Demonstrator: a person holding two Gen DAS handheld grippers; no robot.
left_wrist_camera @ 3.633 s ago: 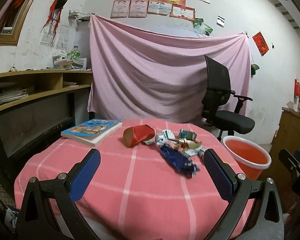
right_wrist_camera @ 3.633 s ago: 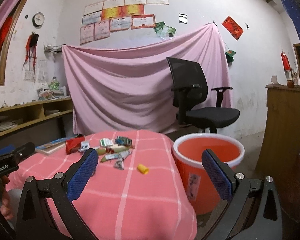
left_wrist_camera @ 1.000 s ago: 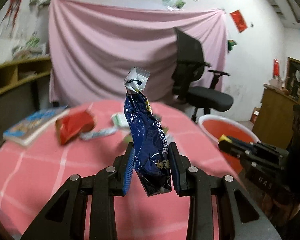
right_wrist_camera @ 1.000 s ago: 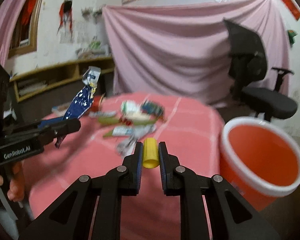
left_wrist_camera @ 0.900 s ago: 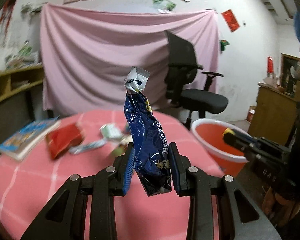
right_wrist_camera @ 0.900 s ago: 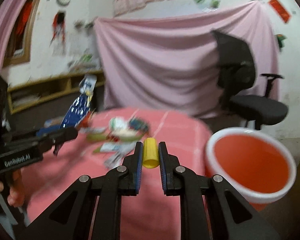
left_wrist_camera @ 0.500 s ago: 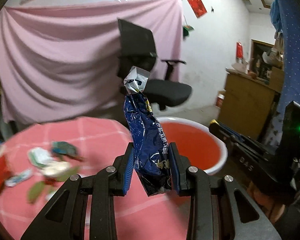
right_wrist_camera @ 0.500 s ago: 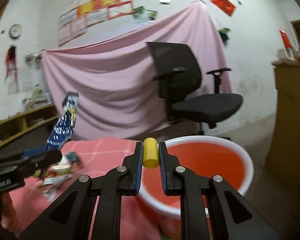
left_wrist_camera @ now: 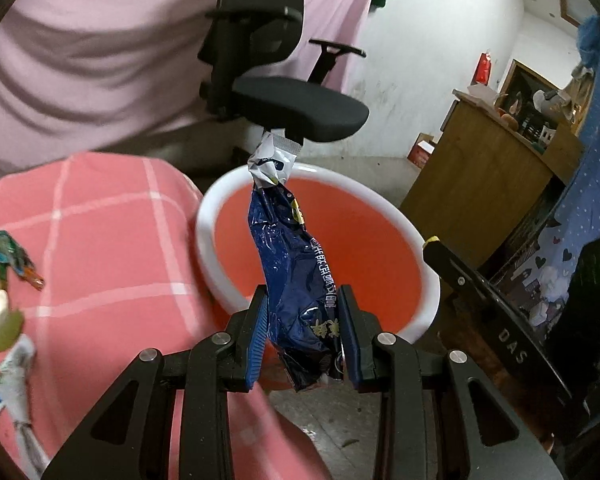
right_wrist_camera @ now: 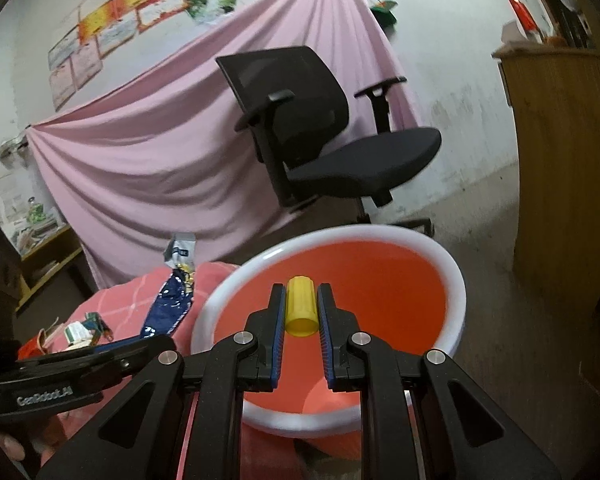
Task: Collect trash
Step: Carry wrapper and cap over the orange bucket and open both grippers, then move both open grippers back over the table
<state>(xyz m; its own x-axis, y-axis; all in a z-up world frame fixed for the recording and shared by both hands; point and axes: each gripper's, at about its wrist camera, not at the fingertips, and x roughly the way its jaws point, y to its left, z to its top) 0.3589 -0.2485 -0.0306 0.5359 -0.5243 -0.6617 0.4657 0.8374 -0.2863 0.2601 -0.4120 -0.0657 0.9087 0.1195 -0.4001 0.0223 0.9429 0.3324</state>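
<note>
Jaws first: your left gripper is clamped on the lower end of a crumpled blue snack wrapper, and your right gripper is pinched shut around a small yellow cylinder. Neither piece has been let go yet.

Look at how each one stands. The wrapper's long axis runs up and away from your left jaws, its white torn top reaching over the far rim of the orange bucket. The yellow cylinder lies lengthwise between the right pads, pointing forward over the bucket's orange inside.

What the drop turns on is this: the bucket's mouth lies ahead of and below both pairs of jaws. Your right hand looks the better placed, with the cylinder seen well inside the white rim. Your left jaws seem to sit nearer the bucket's near rim, close to the edge of the pink-checked counter, so the wrapper's held end may fall short unless you reach a little further in.

More wrappers lie on the counter to your left, so collecting is far from finished.
</note>
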